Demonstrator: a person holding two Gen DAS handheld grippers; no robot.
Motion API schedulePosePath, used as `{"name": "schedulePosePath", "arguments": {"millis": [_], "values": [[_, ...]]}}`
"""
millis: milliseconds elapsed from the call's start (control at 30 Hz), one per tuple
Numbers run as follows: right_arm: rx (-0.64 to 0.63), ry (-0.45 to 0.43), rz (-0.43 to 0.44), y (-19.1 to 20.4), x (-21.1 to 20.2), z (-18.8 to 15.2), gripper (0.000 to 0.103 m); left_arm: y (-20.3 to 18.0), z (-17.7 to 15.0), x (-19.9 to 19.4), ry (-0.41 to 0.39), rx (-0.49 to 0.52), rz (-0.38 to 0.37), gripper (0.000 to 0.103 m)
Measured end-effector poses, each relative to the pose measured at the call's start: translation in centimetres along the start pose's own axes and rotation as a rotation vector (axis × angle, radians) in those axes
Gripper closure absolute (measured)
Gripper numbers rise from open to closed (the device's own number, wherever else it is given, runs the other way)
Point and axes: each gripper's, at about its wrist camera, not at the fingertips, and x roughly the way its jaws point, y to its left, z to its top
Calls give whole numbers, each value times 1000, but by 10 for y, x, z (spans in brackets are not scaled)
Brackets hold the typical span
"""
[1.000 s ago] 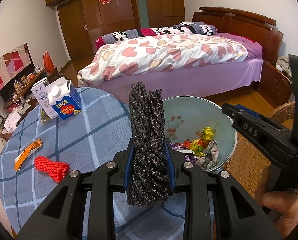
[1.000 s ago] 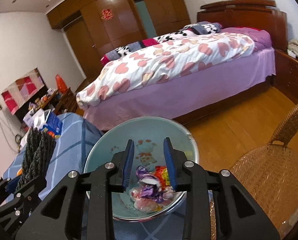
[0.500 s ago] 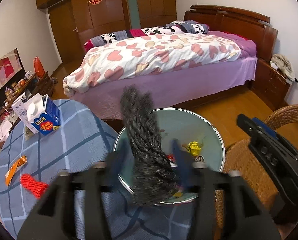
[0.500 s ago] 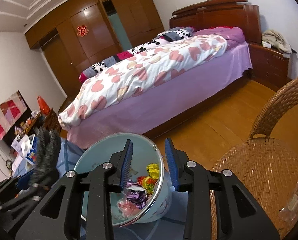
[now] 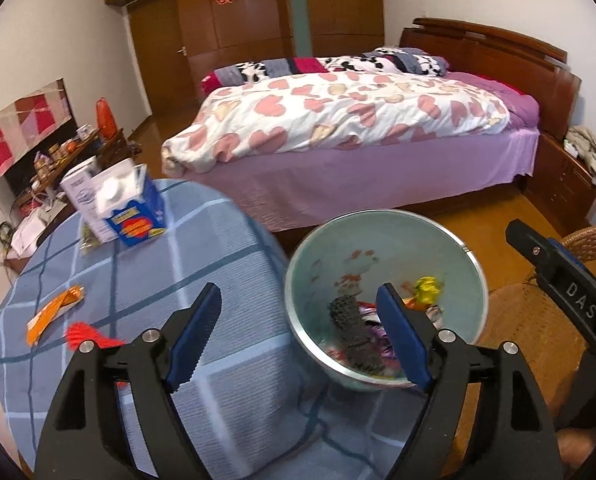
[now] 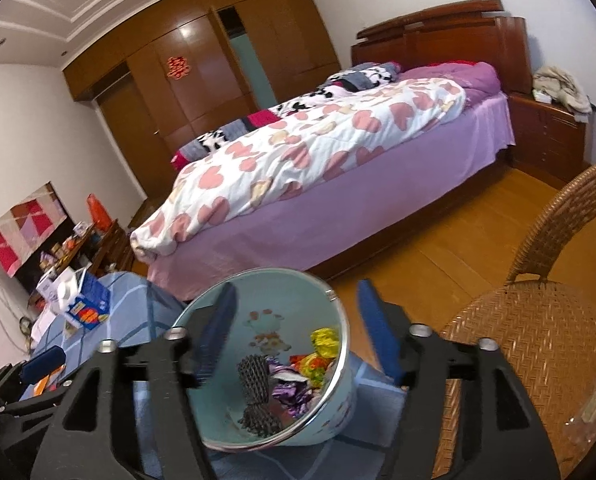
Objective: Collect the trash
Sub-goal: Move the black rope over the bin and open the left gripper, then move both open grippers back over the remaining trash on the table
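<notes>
A dark grey knitted bundle (image 5: pixel 354 338) (image 6: pixel 254 376) lies inside the pale blue trash bin (image 5: pixel 382 220) (image 6: pixel 344 344), on top of crumpled coloured wrappers (image 6: pixel 318 354). My left gripper (image 5: pixel 298 340) hovers over the bin's near left rim, its jaws opening with nothing between them. My right gripper (image 6: pixel 296 336) is just in front of the tilted bin. Its jaws are opening too, with the bin's mouth seen between them and neither pad pressing on it. A red knitted piece (image 5: pixel 84 336) and an orange wrapper (image 5: pixel 54 312) lie on the blue checked tablecloth (image 5: pixel 202 264).
Two cartons (image 5: pixel 126 208) stand at the far side of the table. A wicker chair (image 6: pixel 530 344) is close on the right, and a finger (image 5: pixel 558 284) of my right gripper crosses in front of it. A bed (image 6: pixel 338 200) stands beyond on wooden floor.
My left gripper let go of the dark bundle, which dropped into the bin, and its jaws spread wide. The right jaws widened as well, and the bin now tips towards them.
</notes>
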Motion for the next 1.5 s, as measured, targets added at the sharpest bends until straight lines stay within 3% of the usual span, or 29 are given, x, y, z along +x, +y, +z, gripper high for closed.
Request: {"name": "schedulePosePath", "arguments": {"millis": [67, 500, 667, 967, 1167, 1400, 1500], "values": [[-22, 4, 10, 8, -1, -3, 32, 12, -6, -4, -3, -7, 41, 20], [-195, 90, 178, 94, 3, -37, 17, 96, -43, -23, 30, -113, 168, 18], [-265, 122, 194, 125, 7, -50, 17, 125, -54, -28, 32, -148, 212, 11], [-332, 180, 259, 164, 15, -68, 15, 182, -78, -30, 67, -215, 267, 10], [-399, 212, 338, 199, 23, -81, 16, 236, -107, -30, 107, -267, 318, 10], [-513, 347, 451, 255, 54, -102, 32, 291, -135, -29, 147, -283, 375, 11], [-577, 411, 492, 280, 68, -112, 34, 307, -139, -27, 157, -278, 380, 11]]}}
